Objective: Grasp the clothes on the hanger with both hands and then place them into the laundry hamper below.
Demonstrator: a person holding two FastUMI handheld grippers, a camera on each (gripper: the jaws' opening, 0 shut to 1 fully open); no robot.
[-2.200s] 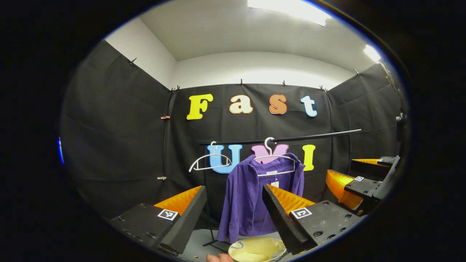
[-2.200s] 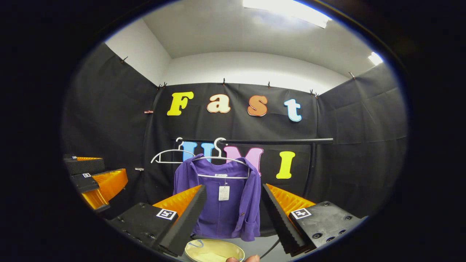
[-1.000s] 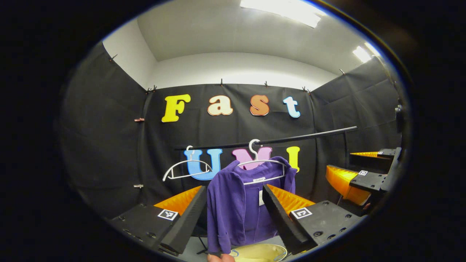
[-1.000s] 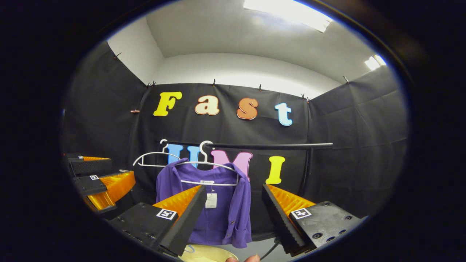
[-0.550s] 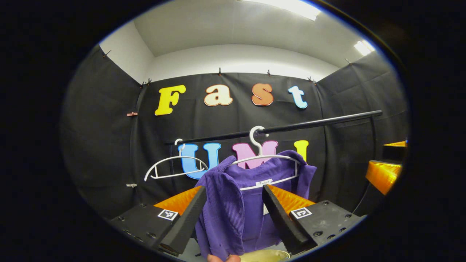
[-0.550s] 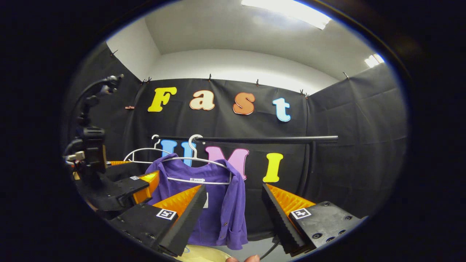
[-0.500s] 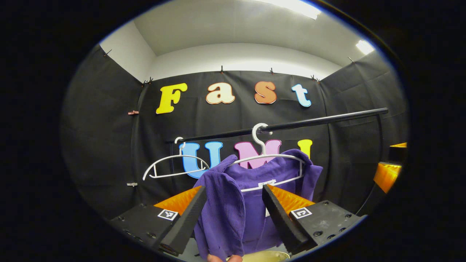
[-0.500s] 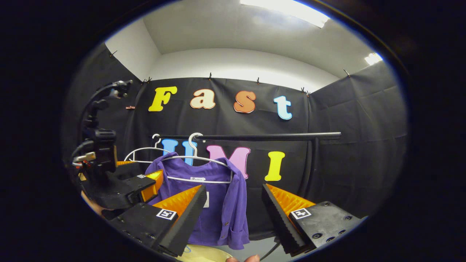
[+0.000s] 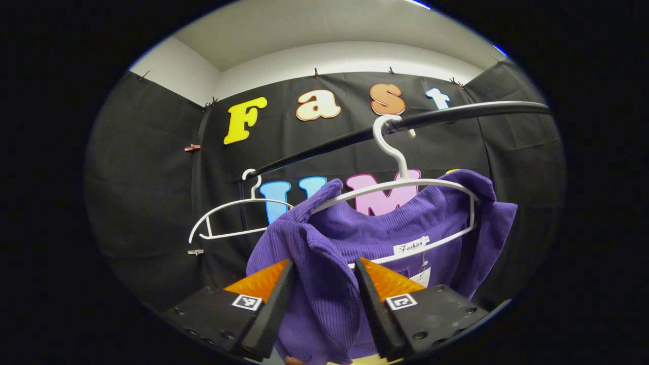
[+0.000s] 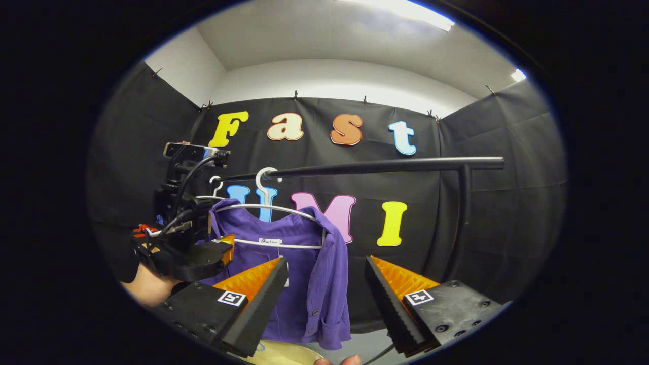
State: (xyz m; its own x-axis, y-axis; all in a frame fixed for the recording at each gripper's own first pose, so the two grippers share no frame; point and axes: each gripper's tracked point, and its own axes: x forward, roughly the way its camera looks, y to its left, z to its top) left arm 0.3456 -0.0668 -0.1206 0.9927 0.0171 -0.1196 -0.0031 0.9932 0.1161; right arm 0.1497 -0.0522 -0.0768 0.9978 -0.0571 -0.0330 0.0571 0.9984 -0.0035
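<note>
Straddling purple top (image 9: 324,284) – left hand-held gripper (image 9: 320,304), jaws apart

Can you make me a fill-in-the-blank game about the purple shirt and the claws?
1. The purple shirt hangs on a ____ hanger.
2. The left claw has the shirt's ____ between its fingers.
3. The right claw is wide ____.
4. Beside it, the second hanger is ____.

Missing words: white; shoulder; open; empty
</note>
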